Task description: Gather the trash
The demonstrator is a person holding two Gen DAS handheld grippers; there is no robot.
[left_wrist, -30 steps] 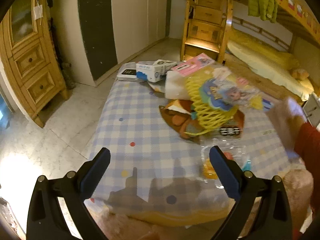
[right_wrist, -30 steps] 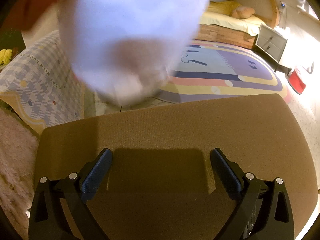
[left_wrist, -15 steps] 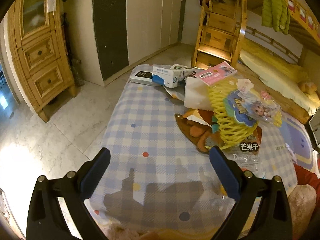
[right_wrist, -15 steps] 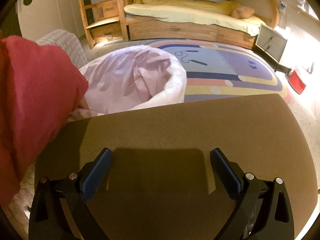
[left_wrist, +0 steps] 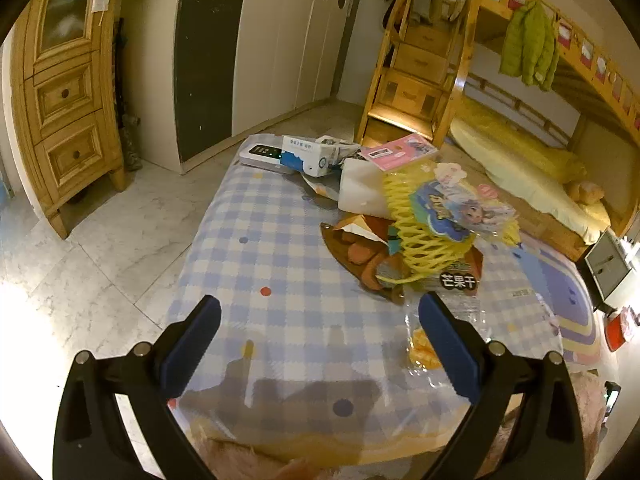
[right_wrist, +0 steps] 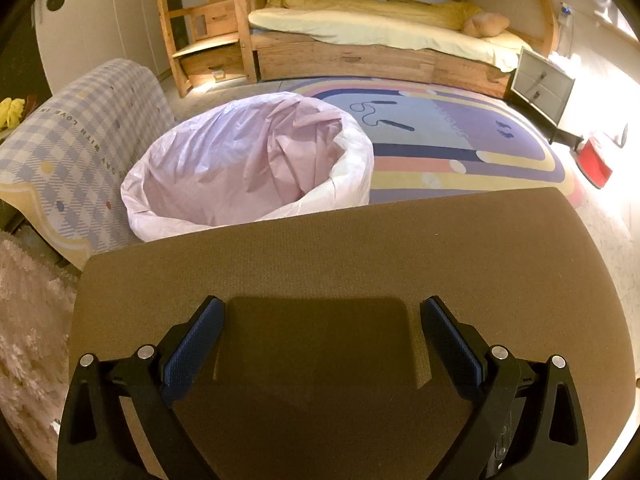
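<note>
Above, left gripper [left_wrist: 318,334] held over the near end of a blue-and-white checked cloth [left_wrist: 280,248] on a table, fingers spread wide, nothing between them. Clear snack bag [left_wrist: 444,320] with orange pieces lying flat on the cloth, just beyond and partly behind the right fingertip. Yellow mesh packet [left_wrist: 424,224] with a cartoon card heaped farther back, resting on a brown wrapper [left_wrist: 360,256] and against a white bag [left_wrist: 360,192]. Pink card [left_wrist: 398,151] perched on top of the white bag. White-and-blue box [left_wrist: 304,156] and flat white device [left_wrist: 262,154] at the far end of the cloth, touching each other. Wooden cabinet [left_wrist: 68,112] at left on the marble floor; bunk-bed stairs [left_wrist: 416,76] and green jacket [left_wrist: 528,52] in the background at right.

Below, right gripper [right_wrist: 322,344] resting low over a brown padded surface [right_wrist: 360,272], fingers likewise parted and holding nothing. Bin lined with a pale pink bag [right_wrist: 248,164] standing just past the far edge of the brown surface, mouth open, bottom not visible. Draped checked cloth [right_wrist: 80,132] just beside the bin at left. Striped rug [right_wrist: 460,148] beyond the bin, low bed [right_wrist: 380,28] behind it, fluffy pink rug [right_wrist: 24,320] at lower left.
</note>
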